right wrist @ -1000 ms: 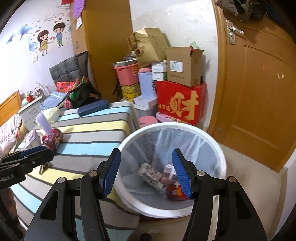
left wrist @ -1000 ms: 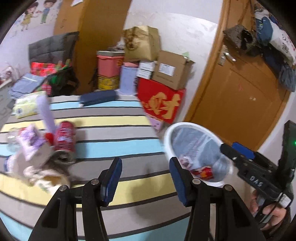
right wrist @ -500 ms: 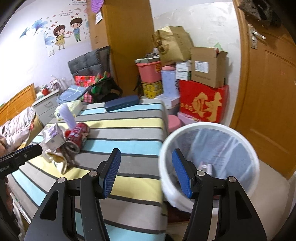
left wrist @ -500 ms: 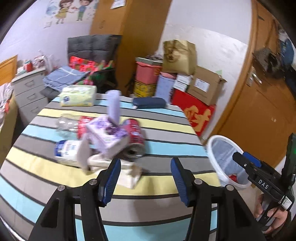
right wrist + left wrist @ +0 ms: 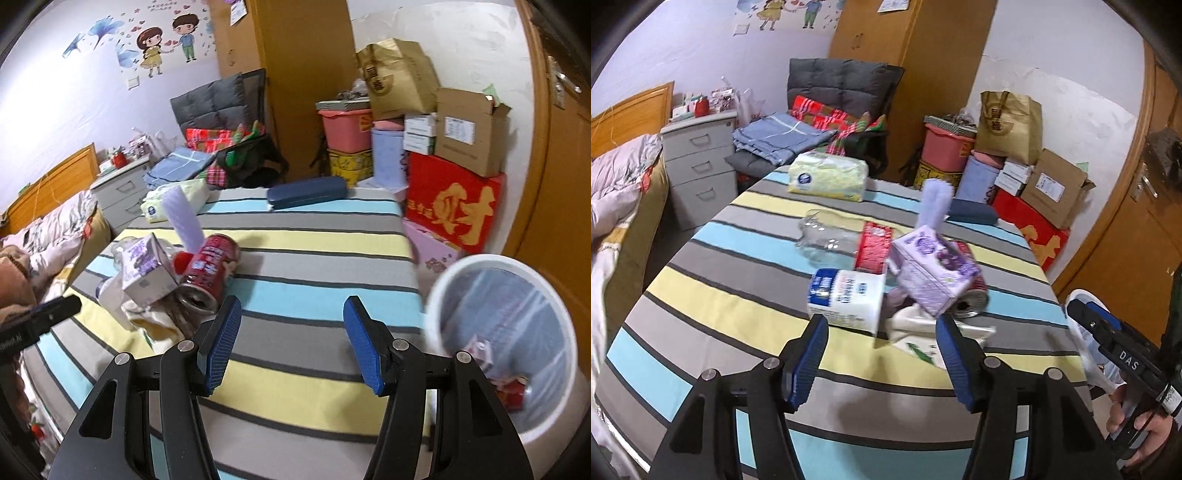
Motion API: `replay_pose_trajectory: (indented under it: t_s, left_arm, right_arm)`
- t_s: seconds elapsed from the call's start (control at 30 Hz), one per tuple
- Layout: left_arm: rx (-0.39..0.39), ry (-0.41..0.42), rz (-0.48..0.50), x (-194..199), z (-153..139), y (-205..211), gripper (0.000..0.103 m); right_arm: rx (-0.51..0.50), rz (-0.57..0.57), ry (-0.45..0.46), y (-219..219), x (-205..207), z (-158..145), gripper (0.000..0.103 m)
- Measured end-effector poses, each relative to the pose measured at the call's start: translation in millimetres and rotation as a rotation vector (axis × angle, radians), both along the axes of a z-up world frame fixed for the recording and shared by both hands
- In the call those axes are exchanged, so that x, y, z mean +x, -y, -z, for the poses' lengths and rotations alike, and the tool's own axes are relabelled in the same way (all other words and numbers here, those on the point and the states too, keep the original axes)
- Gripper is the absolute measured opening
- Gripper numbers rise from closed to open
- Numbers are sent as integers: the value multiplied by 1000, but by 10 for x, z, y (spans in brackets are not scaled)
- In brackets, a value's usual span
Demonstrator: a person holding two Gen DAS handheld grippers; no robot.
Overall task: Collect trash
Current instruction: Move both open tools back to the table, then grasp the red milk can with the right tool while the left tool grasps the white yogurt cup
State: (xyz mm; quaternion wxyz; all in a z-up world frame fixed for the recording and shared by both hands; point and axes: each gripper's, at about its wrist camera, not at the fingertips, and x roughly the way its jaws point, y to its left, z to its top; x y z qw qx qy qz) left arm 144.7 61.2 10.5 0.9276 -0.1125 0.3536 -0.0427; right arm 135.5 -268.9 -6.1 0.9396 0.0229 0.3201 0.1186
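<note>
Striped table (image 5: 713, 295) | left gripper (image 5: 881, 354) empty, jaws opening; right gripper (image 5: 291, 343) spread, empty | litter heap mid-table: milk carton (image 5: 846, 297) nearest, light and crushable, likely best pinched across its flat sides; purple carton (image 5: 931, 273), red can (image 5: 210, 267) behind | bin (image 5: 506, 317) beside the table.

From my left wrist view, the white bin (image 5: 1087, 354) at right is mostly hidden behind the right gripper (image 5: 1108, 339). The red can (image 5: 971, 295) sits half behind the purple carton (image 5: 931, 273), whose print I can't read. The right wrist view blurs the bin's near rim (image 5: 436, 295), and the wrappers inside (image 5: 495, 373) are too smeared to identify.
</note>
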Motion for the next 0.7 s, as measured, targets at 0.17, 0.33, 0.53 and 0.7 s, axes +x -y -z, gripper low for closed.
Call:
replay_pose_trajectory:
  t_s: [0.17,0.33,0.53,0.7]
  left_arm:
    - [-2,-27,-8,138,111,-99,65]
    - [7,-69,-1,330,234,-130,66]
    - [45,-105,2,450,369,-173,66]
    - [50,-134,-35,472,437,-380,66]
  right_arm:
    - [19,-22,-39,-141,173,63,59]
    - [5,-53,-51,-305,316,86,59]
    - [27,-75,-94,-402,516,139,59]
    - [23,-90,-114,-496,563,177,59]
